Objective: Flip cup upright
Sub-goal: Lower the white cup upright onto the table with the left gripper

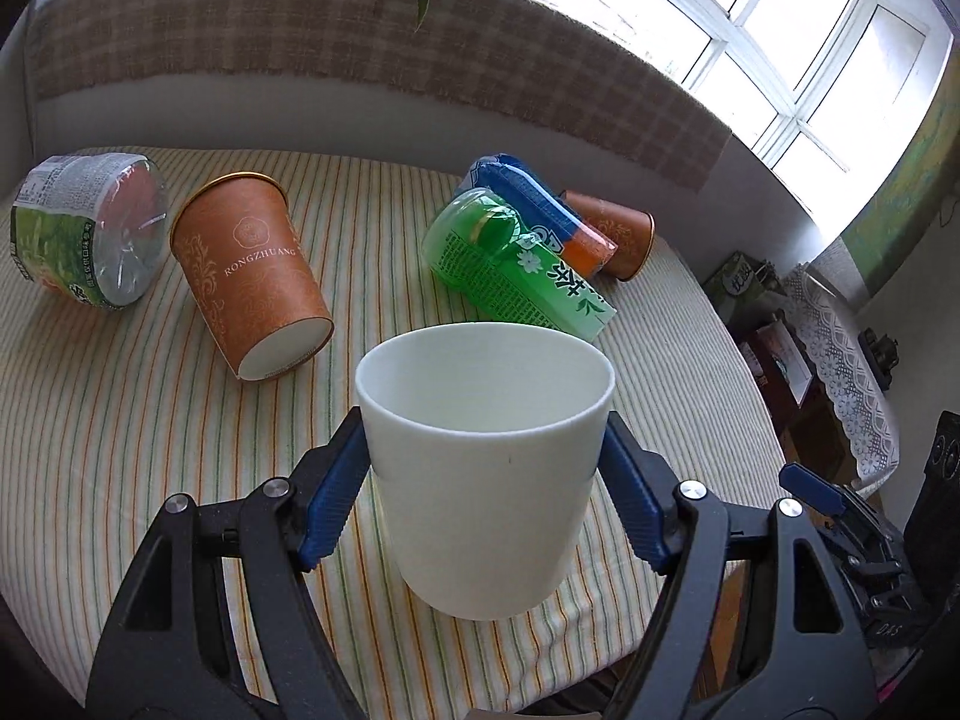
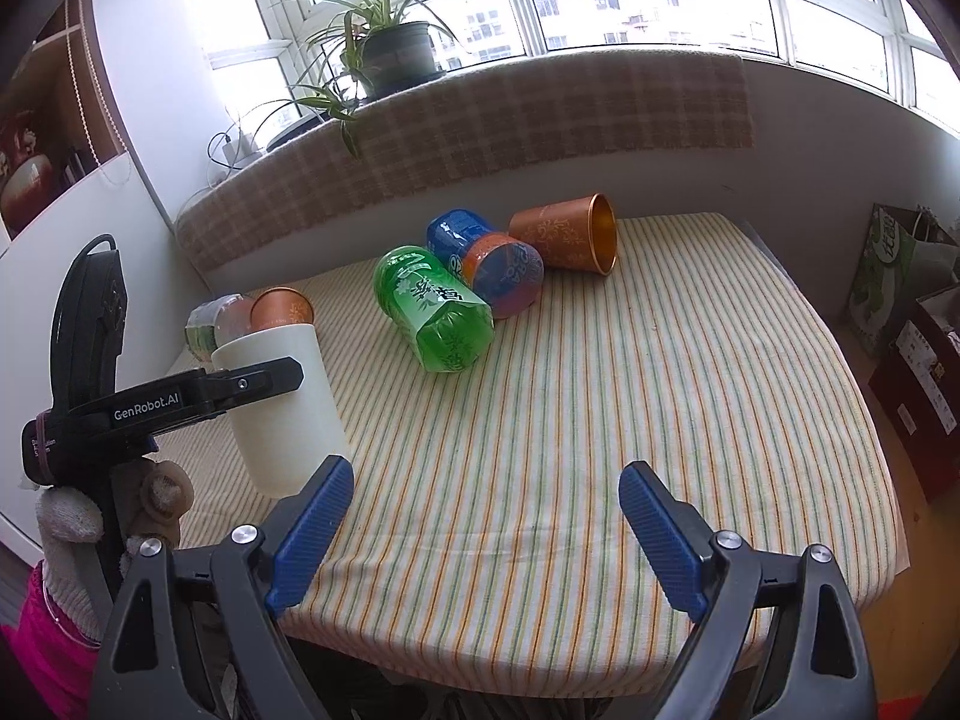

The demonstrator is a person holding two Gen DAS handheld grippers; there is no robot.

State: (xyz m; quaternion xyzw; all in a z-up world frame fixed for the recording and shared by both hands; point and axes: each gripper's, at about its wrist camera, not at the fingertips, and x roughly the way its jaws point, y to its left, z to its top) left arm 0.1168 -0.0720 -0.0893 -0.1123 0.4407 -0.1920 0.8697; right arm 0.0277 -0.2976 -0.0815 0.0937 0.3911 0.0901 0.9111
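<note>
A plain white cup [image 1: 486, 468] stands mouth up on the striped cloth, and my left gripper [image 1: 483, 450] is shut on its sides with the blue pads against the wall. The same cup [image 2: 282, 408] shows in the right wrist view at the left, with the left gripper's black finger across it. My right gripper [image 2: 486, 516] is open and empty above the near part of the table.
An orange paper cup [image 1: 252, 276] and a clear bottle [image 1: 90, 228] lie on their sides at the left. A green bottle [image 2: 432, 315], a blue-orange bottle [image 2: 489, 264] and a second orange cup [image 2: 570, 237] lie at the back. Striped tablecloth [image 2: 600, 390]; table edge near.
</note>
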